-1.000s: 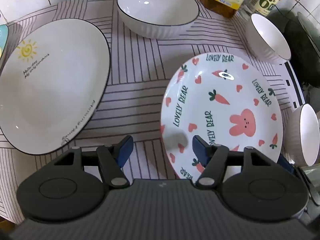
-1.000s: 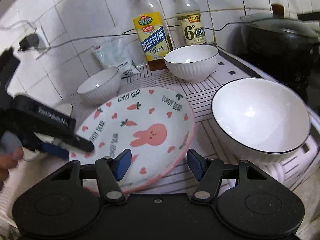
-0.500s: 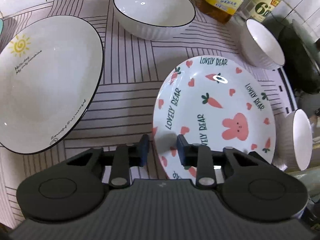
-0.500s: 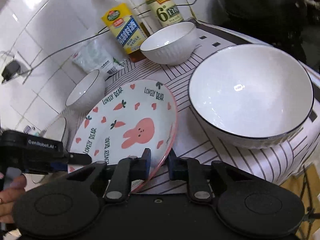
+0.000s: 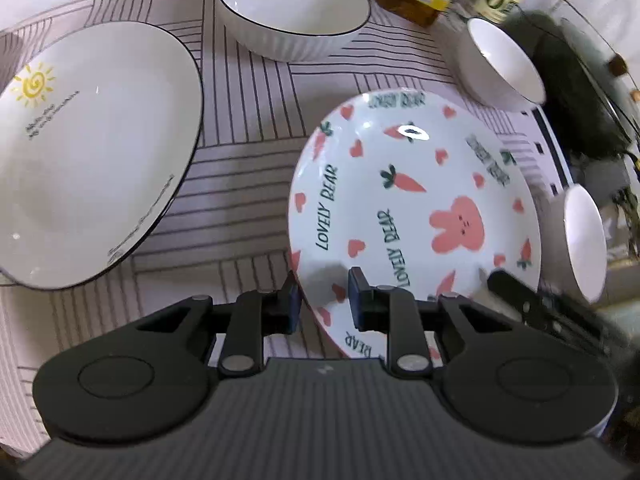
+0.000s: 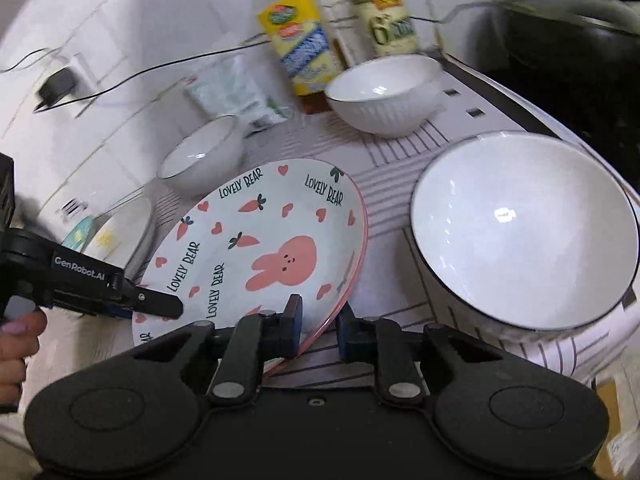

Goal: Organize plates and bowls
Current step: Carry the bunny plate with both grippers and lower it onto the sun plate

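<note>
Now, from the left wrist view, the left gripper [image 5: 322,300] has its jaws nearly together, pinching the near-left rim of the rabbit plate [image 5: 416,208], a glossy round ceramic dish printed with carrots, hearts and a pink rabbit; one pad sits under the rim, the other on its inner face. That plate lies just ahead and to the right of the fingers, on a striped cloth [image 5: 248,168]. To the left, well apart, rests a larger sun plate [image 5: 92,152], smooth and dark-rimmed; beyond it stands a ribbed large bowl [image 5: 292,12], and two small bowls [image 5: 500,64] sit on the right. From the right wrist view, the right gripper [image 6: 318,326] is likewise narrowly closed on the plate's near-right rim [image 6: 256,248], which looks tilted up off the cloth. The left gripper [image 6: 120,300] shows at the plate's left edge, so both hands share it from opposite sides. A deep white bowl [image 6: 524,232] sits just right of the plate, close enough to be knocked in any lift.
</note>
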Demonstrator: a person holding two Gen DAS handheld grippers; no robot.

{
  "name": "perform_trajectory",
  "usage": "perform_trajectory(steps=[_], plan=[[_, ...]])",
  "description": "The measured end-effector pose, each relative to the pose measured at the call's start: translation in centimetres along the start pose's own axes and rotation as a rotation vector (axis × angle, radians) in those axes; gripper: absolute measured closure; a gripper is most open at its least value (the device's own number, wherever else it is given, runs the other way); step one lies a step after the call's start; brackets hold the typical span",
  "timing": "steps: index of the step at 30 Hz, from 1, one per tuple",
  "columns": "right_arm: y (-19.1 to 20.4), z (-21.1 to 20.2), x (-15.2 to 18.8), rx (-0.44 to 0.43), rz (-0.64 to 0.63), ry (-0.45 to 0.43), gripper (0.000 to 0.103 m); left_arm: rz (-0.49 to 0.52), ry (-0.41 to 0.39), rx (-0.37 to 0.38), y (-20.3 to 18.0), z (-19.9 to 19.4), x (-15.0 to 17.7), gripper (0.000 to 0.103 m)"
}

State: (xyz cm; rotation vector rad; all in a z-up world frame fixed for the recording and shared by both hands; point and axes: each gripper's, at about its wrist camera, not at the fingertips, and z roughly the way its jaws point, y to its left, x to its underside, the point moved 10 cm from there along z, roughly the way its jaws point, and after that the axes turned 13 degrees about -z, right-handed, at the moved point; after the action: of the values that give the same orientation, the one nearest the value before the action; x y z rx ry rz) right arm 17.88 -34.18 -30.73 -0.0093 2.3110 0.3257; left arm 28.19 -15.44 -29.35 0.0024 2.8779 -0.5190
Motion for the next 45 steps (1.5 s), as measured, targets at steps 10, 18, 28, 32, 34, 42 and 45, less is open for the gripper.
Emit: perform_trajectory(steps=[10, 18, 28, 32, 34, 42, 45], plan=[[5.0, -2.4, -2.8, -0.139, -0.179, 0.025, 0.079, -0.094, -0.039, -0.001, 3.0, -6.4, 2.1, 0.08], [10.2, -2.3, -4.9, -0.24, -0.287, 0.026, 0.079, -0.159, -0.103, 0.001, 7.0, -11.2, 3.3, 0.08], [15.8, 1.7, -7.3, -0.335, -0.356, 0.058, 0.079, -0.267, -0.117, -0.012, 12.8, -12.7, 1.7, 0.077], [17.3, 4.4, -7.5, -0.352, -0.323, 0.117, 0.079, -0.253, -0.098, -0.092, 14.5, -12.8, -0.2, 0.076], [17.8, 5.5, -7.6, -0.372, -0.3, 0.139, 0.079, -0.271, -0.077, -0.102, 15.7, -12.5, -0.9, 0.076], [19.3, 9.0, -7.6, -0.316, -0.276, 0.228, 0.079, -0.332, 0.014, -0.11, 19.1, -9.9, -3.5, 0.074], [19.6, 9.9, -8.0, -0.258, -0.286, 0.261, 0.078, -0.337, 0.039, -0.111, 19.3, -8.8, -4.5, 0.073]])
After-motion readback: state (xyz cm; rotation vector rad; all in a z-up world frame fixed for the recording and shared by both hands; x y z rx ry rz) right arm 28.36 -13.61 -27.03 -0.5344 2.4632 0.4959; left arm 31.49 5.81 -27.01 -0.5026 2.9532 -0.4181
